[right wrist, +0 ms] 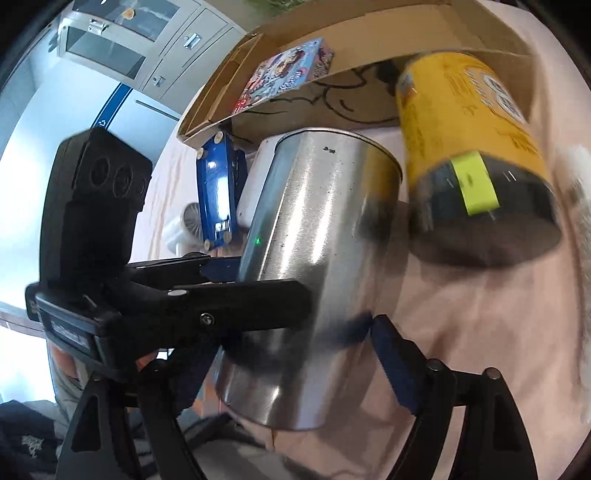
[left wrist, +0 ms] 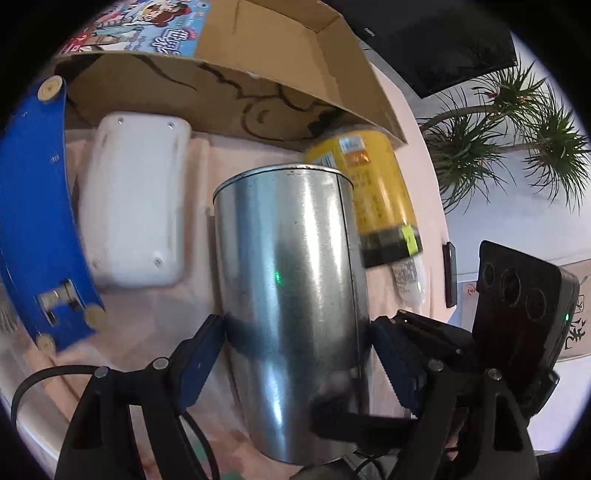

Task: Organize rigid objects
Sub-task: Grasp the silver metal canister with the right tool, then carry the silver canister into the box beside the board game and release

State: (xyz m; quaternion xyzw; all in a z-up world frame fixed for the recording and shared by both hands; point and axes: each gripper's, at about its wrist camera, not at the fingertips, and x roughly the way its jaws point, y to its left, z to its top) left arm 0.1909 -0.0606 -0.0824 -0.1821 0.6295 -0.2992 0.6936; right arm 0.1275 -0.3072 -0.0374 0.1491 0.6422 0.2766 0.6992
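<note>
A bare silver metal can (left wrist: 291,295) lies between the fingers of my left gripper (left wrist: 297,338), which is shut on its lower part. It also shows in the right wrist view (right wrist: 317,266), where my right gripper (right wrist: 295,350) closes on the same can from the other side, beside the left gripper's black body (right wrist: 99,229). A yellow can with a black base (left wrist: 373,199) lies right behind the silver can (right wrist: 469,147). A white plastic case (left wrist: 136,199) and a blue curved piece (left wrist: 33,218) lie to the left.
An open cardboard box (left wrist: 266,62) with a colourful picture box (left wrist: 136,29) inside stands at the back of the pink cloth (right wrist: 480,332). A white tube (left wrist: 410,284) lies by the yellow can. A potted plant (left wrist: 517,129) stands at the right. A grey cabinet (right wrist: 140,40) is behind.
</note>
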